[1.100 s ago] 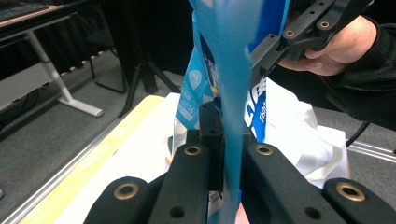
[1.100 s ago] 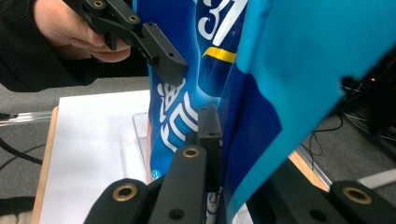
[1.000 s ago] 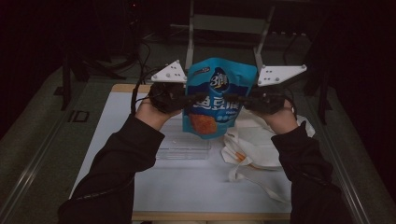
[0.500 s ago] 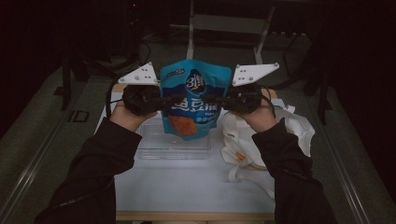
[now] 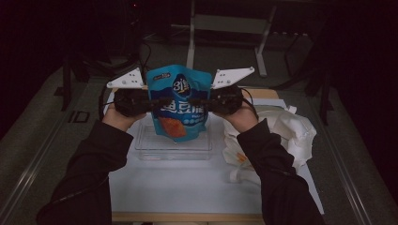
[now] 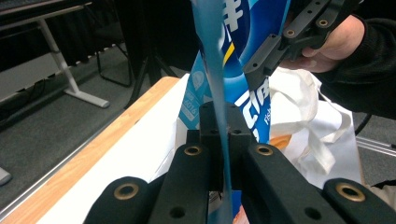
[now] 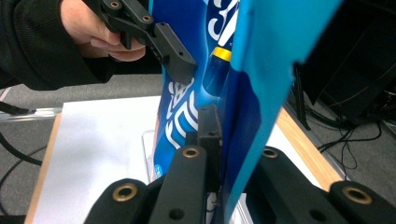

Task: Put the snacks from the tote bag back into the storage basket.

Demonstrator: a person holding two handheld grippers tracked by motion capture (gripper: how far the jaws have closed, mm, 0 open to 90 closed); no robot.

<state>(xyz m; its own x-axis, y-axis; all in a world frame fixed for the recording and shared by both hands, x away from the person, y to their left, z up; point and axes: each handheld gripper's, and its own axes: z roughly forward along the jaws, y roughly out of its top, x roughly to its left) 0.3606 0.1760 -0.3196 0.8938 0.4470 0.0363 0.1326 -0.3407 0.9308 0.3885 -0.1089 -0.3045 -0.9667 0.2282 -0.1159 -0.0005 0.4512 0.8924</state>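
Note:
A blue snack bag (image 5: 179, 101) with white lettering and an orange picture hangs upright in the air between my two grippers. My left gripper (image 5: 159, 101) is shut on the bag's left edge, and my right gripper (image 5: 197, 101) is shut on its right edge. Seen from the left gripper (image 6: 223, 119), the black jaws pinch the thin blue edge of the bag (image 6: 212, 56), with the right gripper (image 6: 273, 53) beyond. From the right gripper (image 7: 225, 123), the bag (image 7: 261, 51) runs up between the jaws, and the left gripper (image 7: 161, 39) grips its far side.
A clear plastic container (image 5: 173, 146) lies on the white mat (image 5: 187, 187) just under the bag. A crumpled white tote bag (image 5: 291, 133) lies to its right. The table's wooden edge (image 5: 187, 216) runs along the front, and dark stands and cables lie behind.
Both hands have carried the bag to the left and slightly lower, so it now hangs over the clear container. Both grips look the same.

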